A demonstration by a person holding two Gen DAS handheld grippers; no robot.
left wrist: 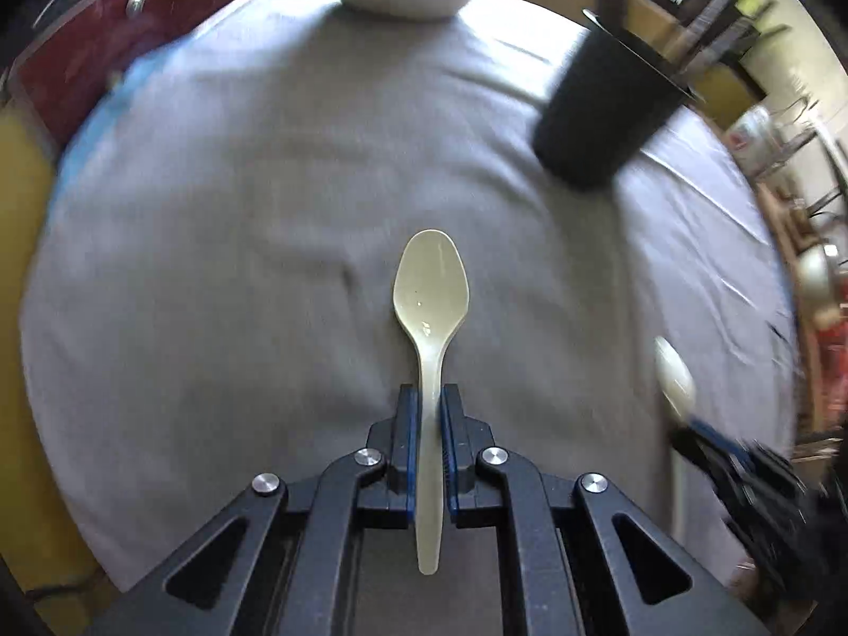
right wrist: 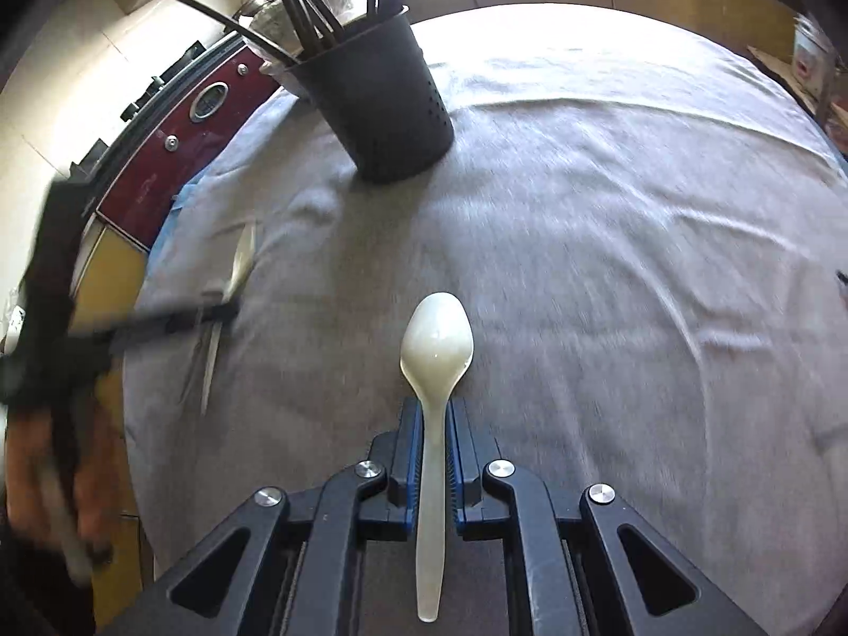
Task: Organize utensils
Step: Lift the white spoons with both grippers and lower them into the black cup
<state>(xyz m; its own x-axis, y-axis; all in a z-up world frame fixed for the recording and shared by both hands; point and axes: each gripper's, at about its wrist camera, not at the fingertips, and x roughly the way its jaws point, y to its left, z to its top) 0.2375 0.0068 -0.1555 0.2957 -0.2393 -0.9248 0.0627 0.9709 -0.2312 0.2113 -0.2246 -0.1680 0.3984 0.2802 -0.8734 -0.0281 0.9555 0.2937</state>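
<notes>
Both tools loaded. Left tool (left wrist: 429,397) clamped on a beige spoon (left wrist: 430,286); right tool (right wrist: 435,413) clamped on a white spoon (right wrist: 436,339). Both spoons held above the grey-clothed tabletop (right wrist: 609,244). Black utensil holder (right wrist: 379,100), already holding dark utensils, stands near the far edge. Judgement: pickup done, both drops into the holder remain.

Both wrist cams sit close above the cloth (left wrist: 238,265), looking forward along their fingers; both catch the black holder (right wrist: 381,100).
</notes>
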